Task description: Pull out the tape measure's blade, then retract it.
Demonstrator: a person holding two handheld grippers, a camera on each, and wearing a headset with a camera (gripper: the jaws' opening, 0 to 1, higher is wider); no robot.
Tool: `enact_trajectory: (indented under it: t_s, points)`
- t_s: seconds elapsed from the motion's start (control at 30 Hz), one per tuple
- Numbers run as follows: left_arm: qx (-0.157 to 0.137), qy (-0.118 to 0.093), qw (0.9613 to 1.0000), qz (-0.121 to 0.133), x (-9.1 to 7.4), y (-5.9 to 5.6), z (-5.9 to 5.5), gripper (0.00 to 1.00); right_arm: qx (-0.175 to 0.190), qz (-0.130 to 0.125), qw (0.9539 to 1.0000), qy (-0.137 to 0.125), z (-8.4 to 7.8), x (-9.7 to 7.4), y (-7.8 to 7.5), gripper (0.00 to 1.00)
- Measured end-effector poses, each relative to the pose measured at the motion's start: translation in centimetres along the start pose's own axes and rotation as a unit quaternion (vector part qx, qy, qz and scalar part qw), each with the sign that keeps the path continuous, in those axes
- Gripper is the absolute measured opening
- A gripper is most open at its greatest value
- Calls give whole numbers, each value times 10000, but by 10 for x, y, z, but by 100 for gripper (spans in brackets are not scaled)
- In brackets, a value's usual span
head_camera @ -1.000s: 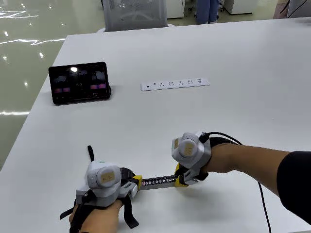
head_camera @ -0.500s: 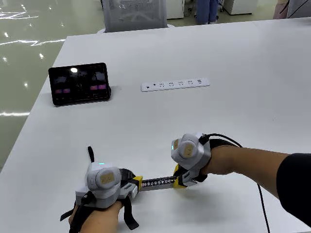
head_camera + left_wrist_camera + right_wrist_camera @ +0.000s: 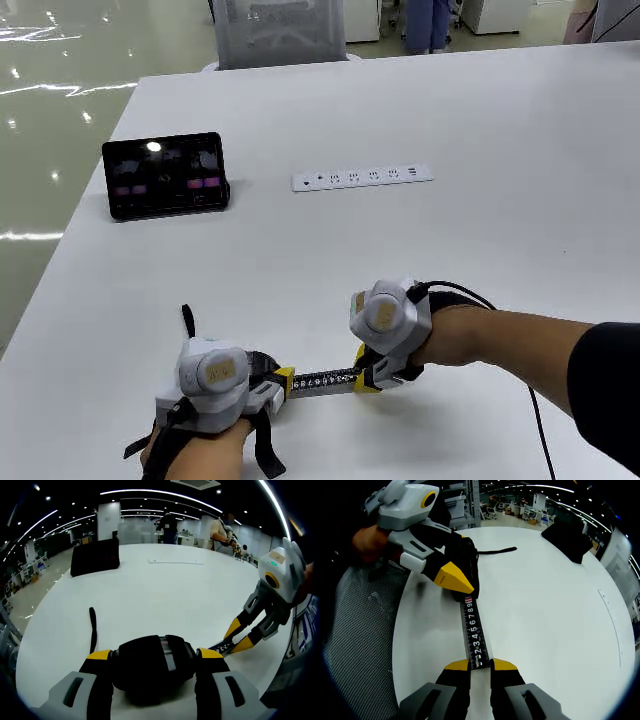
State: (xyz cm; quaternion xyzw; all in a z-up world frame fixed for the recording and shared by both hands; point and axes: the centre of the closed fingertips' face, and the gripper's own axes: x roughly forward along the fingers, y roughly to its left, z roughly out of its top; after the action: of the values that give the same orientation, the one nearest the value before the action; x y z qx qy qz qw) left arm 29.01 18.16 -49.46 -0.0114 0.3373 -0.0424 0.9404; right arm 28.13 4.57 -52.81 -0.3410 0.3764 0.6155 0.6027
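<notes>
The black tape measure case [image 3: 150,662] lies on the white table, and my left gripper [image 3: 152,655] is shut on it from both sides. In the head view the case [image 3: 262,364] sits at the near edge, just ahead of the left gripper [image 3: 272,385]. A short length of blade [image 3: 472,632], printed with numbers up to about 9, runs from the case to my right gripper [image 3: 480,665]. That gripper is shut on the blade's end. The blade [image 3: 325,380] lies low and flat, just above the table, between the left gripper and the right gripper [image 3: 365,378].
A dark tablet [image 3: 165,175] stands propped at the far left, and a white power strip [image 3: 362,178] lies mid-table. A black wrist strap [image 3: 187,318] trails from the case. A grey chair [image 3: 275,30] stands beyond the table. A cable [image 3: 540,400] hangs from the right arm.
The right gripper has crept slightly left towards the case, so the exposed blade looks a little shorter. The left gripper holds its place. The head camera has tipped a bit.
</notes>
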Motion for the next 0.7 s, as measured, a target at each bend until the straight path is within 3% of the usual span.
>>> enact_trajectory:
  t_s: [0.7]
  points:
    - [-70, -14, 10000, -63, -1, -1, 1, 61, 49, 34, 9999, -115, 10, 6, -1, 11]
